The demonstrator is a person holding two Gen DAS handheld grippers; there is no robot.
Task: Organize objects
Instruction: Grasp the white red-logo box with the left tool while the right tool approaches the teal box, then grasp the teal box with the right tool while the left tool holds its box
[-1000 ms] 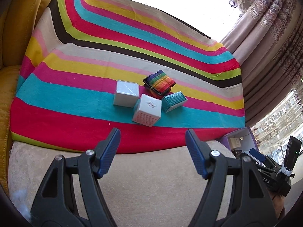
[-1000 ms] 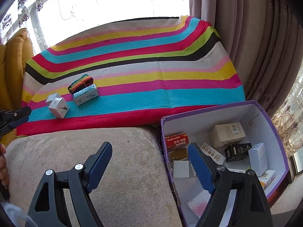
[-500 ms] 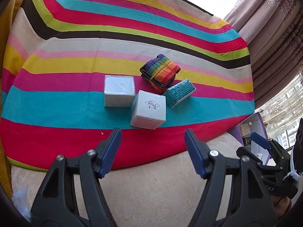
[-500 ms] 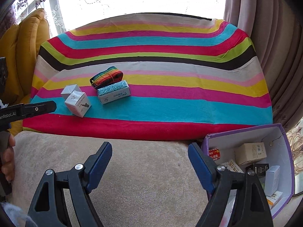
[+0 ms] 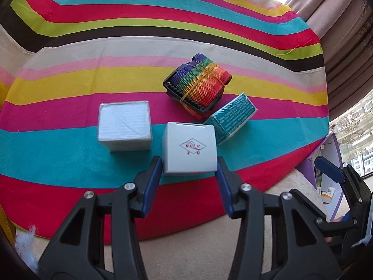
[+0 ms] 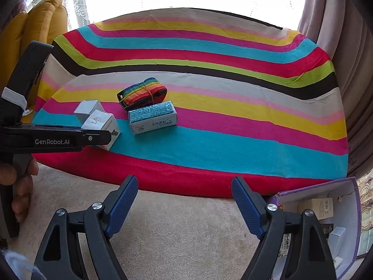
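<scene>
The white box with a red diamond logo [image 5: 189, 148] sits on the striped cloth [image 5: 70, 158] at the centre of the left wrist view, between the blue pads of the left gripper [image 5: 189, 166], whose jaws are closing. The pads look to be right at the box's two lower corners, but whether they press on it cannot be told. In the right wrist view the same box [image 6: 101, 124] lies at centre left, its lower side hidden behind the black arm of the left gripper [image 6: 98, 137], so the contact is covered there too.

Left of it stands a plain white box [image 5: 124, 124], just beside it and mostly hidden in the right wrist view. To the upper right a teal box [image 5: 229, 119] lies tilted, touching or nearly touching the logo box, and leans against a rainbow strap bundle [image 5: 198, 85] bound with a rubber band. Only the right wrist view shows the teal box's white printed side.

The right gripper [image 6: 184, 200] hangs open over the beige cushion [image 6: 174, 233] with nothing between its jaws. At lower right a purple-edged box [image 6: 352, 210] is cut off by the frame; small packages lie inside, too small to read. A hand [image 6: 16, 186] shows at the left edge.
</scene>
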